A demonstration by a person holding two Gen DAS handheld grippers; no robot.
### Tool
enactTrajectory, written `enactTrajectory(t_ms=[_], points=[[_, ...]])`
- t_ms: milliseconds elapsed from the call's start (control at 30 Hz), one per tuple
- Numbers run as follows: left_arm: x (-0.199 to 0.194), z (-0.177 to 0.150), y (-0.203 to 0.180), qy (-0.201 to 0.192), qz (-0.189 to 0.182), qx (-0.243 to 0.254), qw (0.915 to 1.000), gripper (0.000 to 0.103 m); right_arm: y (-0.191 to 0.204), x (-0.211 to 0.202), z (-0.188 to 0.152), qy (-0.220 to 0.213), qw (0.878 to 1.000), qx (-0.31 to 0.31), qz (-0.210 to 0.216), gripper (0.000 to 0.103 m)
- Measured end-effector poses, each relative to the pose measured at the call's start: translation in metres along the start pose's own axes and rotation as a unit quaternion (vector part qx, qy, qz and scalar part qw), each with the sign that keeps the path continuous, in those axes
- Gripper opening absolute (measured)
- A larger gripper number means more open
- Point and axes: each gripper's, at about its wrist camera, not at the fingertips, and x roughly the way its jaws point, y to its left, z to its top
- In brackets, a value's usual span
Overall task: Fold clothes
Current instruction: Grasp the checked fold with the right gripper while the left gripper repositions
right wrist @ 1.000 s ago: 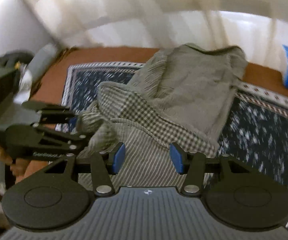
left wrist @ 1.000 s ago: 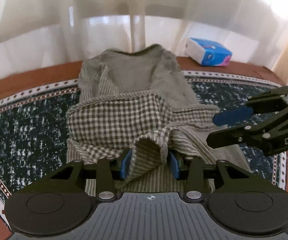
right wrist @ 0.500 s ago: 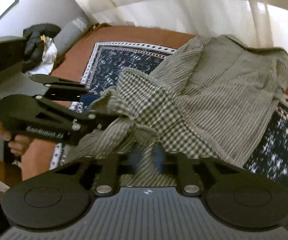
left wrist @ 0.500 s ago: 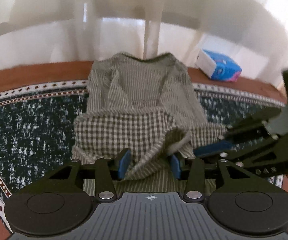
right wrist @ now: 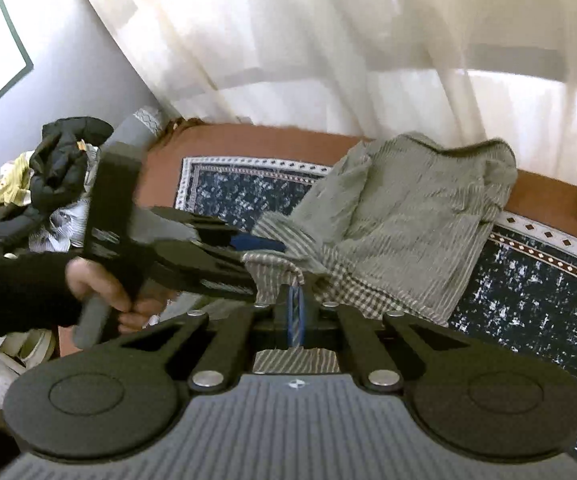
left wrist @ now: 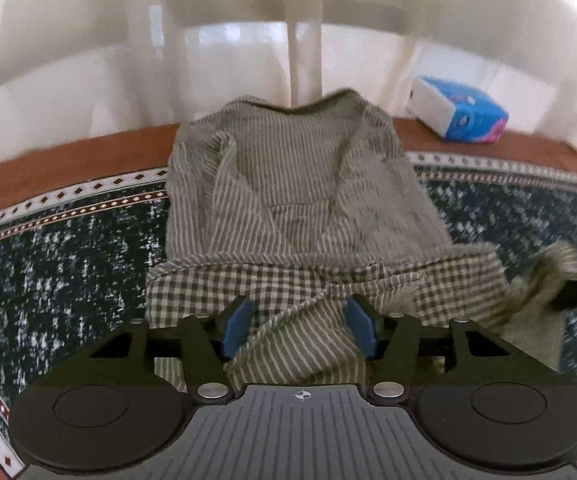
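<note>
No writing on my tools reads clearly here; the print on the blue tissue pack [left wrist: 458,114], upper right of the left view, is too blurred to make out. The shirt [left wrist: 288,184], striped with a checked lining, lies mid-frame on the patterned mat [left wrist: 68,248] over the brown tabletop [left wrist: 68,152]. My left gripper [left wrist: 300,330] is opening, its blue fingers [left wrist: 237,326] apart with a striped fold between them, not pressed. My right gripper [right wrist: 294,314] is clamped tight on the shirt's edge; in the left view it is cut off at the right edge. My left hand [right wrist: 104,288] is partly hidden behind its tool. The pile of clothes [right wrist: 44,176] at far left is hard to sort out.
</note>
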Motion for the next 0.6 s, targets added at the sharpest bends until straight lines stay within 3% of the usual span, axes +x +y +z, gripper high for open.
enactTrajectory(t_ms=[133,233,400,600], points=[[-0.007,0.003,0.004,-0.006,-0.009,-0.011,0.9999,0.071,0.004,-0.002,0.007,-0.008,1.0,-0.002,0.003,0.003],[-0.03,0.006,0.021,-0.028,-0.033,-0.046,0.998,0.071,0.009,-0.004,0.01,-0.012,1.0,-0.01,0.003,0.003],[-0.069,0.006,0.045,-0.061,-0.034,-0.08,0.9943,0.071,0.014,-0.003,0.018,-0.016,1.0,-0.02,0.003,0.003],[-0.095,-0.024,0.04,-0.038,-0.138,-0.101,0.9846,0.071,0.013,0.011,0.02,0.0,1.0,-0.013,-0.004,0.003]])
